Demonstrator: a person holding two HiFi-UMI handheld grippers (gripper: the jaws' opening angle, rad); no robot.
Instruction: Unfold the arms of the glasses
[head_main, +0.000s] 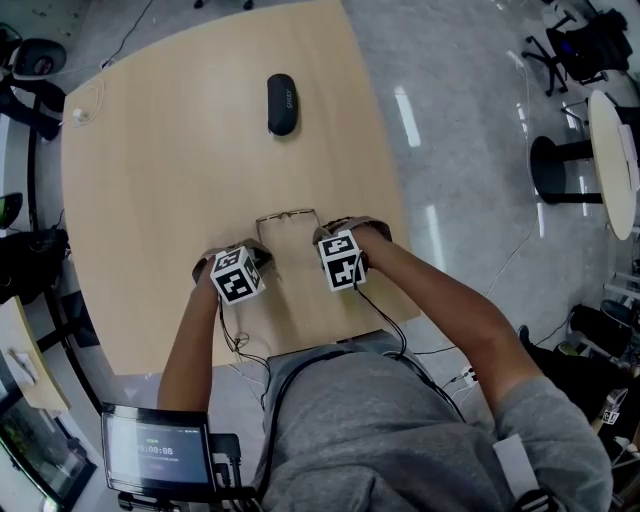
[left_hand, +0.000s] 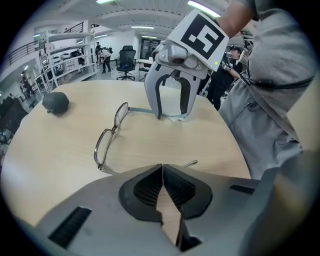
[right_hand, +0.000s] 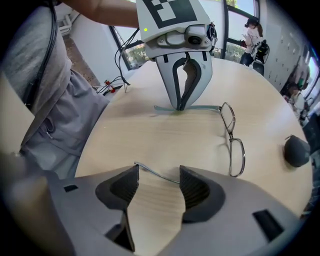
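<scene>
At the near edge of the worktop (head_main: 180, 170), right in front of you, sit the glasses (head_main: 287, 214), lenses upright and facing away, both arms reaching back toward you. Your two grippers flank them, one on each arm.

Your left gripper (left_hand: 162, 167) has its fingers (left_hand: 145, 187) pressed together, ribbed pads meeting at the tips. The thin metal arm on that side runs in behind them and its curved end pokes out just past them on the right. From the right gripper view, those closed tips come down right on the arm, so it looks pinched.

Your right gripper (right_hand: 158, 169) is a different story. Its fingers (right_hand: 120, 187) stand well apart, and the other arm lies slanted across the gap between them, resting on the wood. It runs close to both pads, but nothing is squeezing it.

Farther up the worktop, well clear of the glasses, a dark oval object (head_main: 282, 103) lies on its own.
</scene>
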